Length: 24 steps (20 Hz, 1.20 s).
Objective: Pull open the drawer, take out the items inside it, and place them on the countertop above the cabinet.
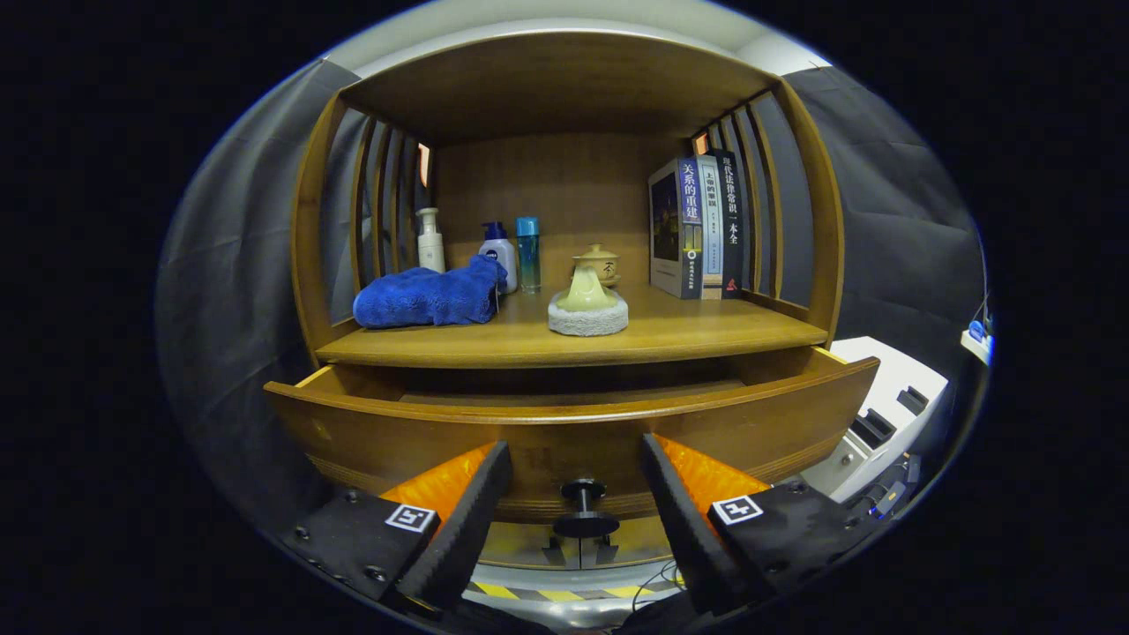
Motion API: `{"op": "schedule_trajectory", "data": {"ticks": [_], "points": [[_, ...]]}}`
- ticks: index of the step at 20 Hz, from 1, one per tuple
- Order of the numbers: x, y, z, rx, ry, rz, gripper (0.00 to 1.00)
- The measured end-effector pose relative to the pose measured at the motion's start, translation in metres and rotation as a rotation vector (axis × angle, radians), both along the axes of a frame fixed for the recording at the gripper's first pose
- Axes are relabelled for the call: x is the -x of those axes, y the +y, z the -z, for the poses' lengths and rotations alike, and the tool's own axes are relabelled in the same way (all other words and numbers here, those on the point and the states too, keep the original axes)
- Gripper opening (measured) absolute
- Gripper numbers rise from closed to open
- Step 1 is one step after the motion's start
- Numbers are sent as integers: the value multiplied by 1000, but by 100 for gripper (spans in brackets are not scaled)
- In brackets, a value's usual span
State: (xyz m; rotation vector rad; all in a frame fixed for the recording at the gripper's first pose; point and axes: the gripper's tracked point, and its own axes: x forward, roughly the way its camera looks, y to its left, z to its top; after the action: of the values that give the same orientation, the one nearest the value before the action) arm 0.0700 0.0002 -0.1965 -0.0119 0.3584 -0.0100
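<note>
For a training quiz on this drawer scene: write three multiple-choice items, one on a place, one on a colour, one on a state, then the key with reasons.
1. Where is the drawer knob?
A. between the gripper fingers
B. on the countertop
C. beside the books

2. What colour is the towel?
A. red
B. blue
C. white

3. What state is the drawer in?
A. fully shut
B. removed
C. pulled partly open

Key:
1 A, the knob sits in the gap between the open fingers, untouched.
2 B, the folded cloth beside the bottles is blue.
3 C, its front stands out from the cabinet, with a dark gap behind it.
</note>
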Motion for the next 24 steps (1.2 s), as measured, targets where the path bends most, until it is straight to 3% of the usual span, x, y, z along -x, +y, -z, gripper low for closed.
{"op": "schedule_trajectory", "data": {"ticks": [10, 24], "points": [[-50, -2, 3, 0, -21, -3, 98], [-59, -1, 1, 2, -30, 4, 98]]}}
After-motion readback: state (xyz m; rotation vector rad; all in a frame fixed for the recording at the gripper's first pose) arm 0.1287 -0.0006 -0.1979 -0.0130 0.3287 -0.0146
